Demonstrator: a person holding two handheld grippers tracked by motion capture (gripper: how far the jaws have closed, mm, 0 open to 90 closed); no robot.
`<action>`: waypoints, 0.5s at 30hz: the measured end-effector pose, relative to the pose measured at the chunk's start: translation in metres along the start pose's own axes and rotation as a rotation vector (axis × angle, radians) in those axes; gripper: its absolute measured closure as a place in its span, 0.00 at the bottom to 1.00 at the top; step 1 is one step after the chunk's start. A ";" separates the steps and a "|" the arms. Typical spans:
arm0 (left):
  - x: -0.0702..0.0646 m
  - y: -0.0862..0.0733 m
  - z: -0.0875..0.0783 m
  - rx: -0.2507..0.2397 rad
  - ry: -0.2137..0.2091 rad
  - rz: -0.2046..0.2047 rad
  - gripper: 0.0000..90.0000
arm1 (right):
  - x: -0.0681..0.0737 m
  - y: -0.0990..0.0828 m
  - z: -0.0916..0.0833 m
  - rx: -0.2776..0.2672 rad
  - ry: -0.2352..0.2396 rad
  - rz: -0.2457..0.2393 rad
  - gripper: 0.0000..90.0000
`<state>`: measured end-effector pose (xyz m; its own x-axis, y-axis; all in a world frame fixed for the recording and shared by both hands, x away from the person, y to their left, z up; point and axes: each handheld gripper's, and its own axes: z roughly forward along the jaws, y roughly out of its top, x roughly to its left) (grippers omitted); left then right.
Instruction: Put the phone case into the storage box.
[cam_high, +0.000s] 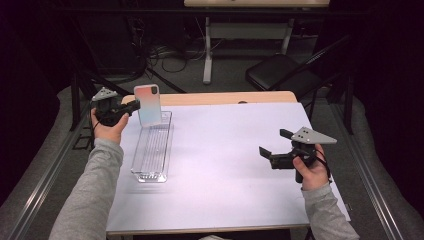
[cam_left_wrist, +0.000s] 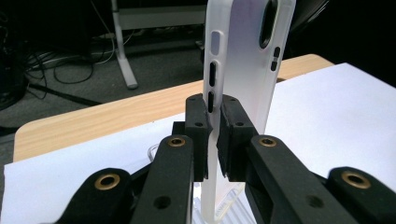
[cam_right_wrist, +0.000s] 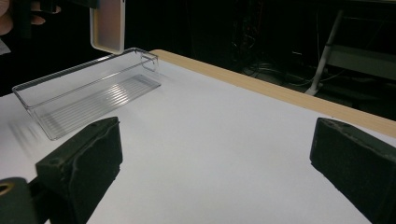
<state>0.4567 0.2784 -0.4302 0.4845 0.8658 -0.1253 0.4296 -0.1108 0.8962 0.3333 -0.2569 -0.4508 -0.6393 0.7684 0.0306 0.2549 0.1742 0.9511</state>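
Left gripper (cam_high: 134, 105) sat in the upper left of the high view, jaws clamped on a phone case (cam_high: 148, 104) held upright above the far end of a clear plastic tray (cam_high: 152, 148). From that angle the case showed its pink-to-pale-blue back, and the tray lay lengthwise on the white table cover (cam_high: 225, 165), left of centre.

Left gripper view added the grip detail: both black pads (cam_left_wrist: 198, 123) pressed on the thin side edge of the phone case (cam_left_wrist: 247, 70), just at the button cutouts, case running top to bottom through the middle of the frame. The camera cutout showed at top centre. A bit of the tray's ribbed floor (cam_left_wrist: 233, 207) showed low in the frame under the case; whether case and tray touched I could not tell there.

Right gripper (cam_high: 274, 146) was at the right of the high view, held above the table cover, jaws spread wide with nothing between them. Right gripper view confirmed that: its two pads (cam_right_wrist: 84, 158) stood at opposite lower corners with bare cover between. It also gave a side look at the tray (cam_right_wrist: 88, 88) in the upper left, with the phone case (cam_right_wrist: 108, 25) hanging over the tray's far end, bottom edge just above the rim and clear of it.

The wooden table edge (cam_high: 225, 97) showed beyond the cover.
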 end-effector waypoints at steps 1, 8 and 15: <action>0.000 0.000 0.002 0.005 0.000 -0.002 0.93 | 0.000 -0.001 0.000 -0.001 0.000 0.005 0.02; -0.003 -0.003 0.015 0.027 0.018 0.006 0.93 | -0.002 -0.003 -0.002 -0.005 -0.003 0.008 0.02; -0.003 -0.008 0.030 0.048 0.036 -0.006 0.93 | -0.004 -0.005 -0.003 -0.015 -0.009 0.016 0.02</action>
<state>0.4749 0.2620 -0.4499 0.4547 0.8832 -0.1147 0.4691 -0.1280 0.8738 0.3325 -0.2631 -0.4547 -0.6285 0.7766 0.0431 0.2544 0.1529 0.9549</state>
